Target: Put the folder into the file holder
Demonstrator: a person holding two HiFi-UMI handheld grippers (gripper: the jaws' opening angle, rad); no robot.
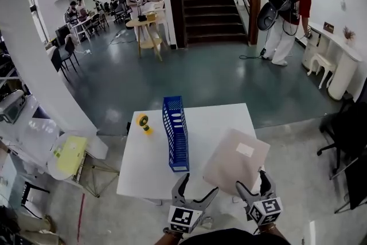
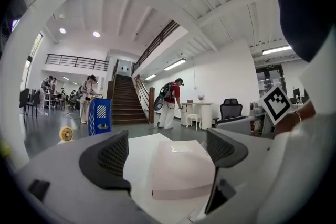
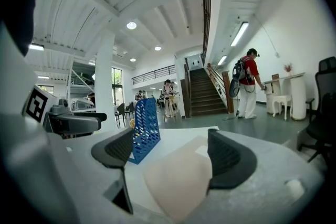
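A beige folder (image 1: 236,160) lies flat on the white table (image 1: 149,172), its near corner hanging over the front edge. The blue mesh file holder (image 1: 176,132) stands upright to its left, empty. My right gripper (image 1: 253,183) is open at the folder's near edge; in the right gripper view the folder (image 3: 178,181) lies low between the wide jaws, not pressed. My left gripper (image 1: 196,189) is open just off the front edge, left of the folder. In the left gripper view the folder (image 2: 181,170) lies ahead and the file holder (image 2: 100,116) far left.
A yellow roll (image 1: 142,121) sits on the table left of the file holder. A black office chair (image 1: 344,129) stands at the right. Left of the table a stand holds a yellow sheet (image 1: 70,155). A person with a backpack (image 1: 287,20) stands far back right.
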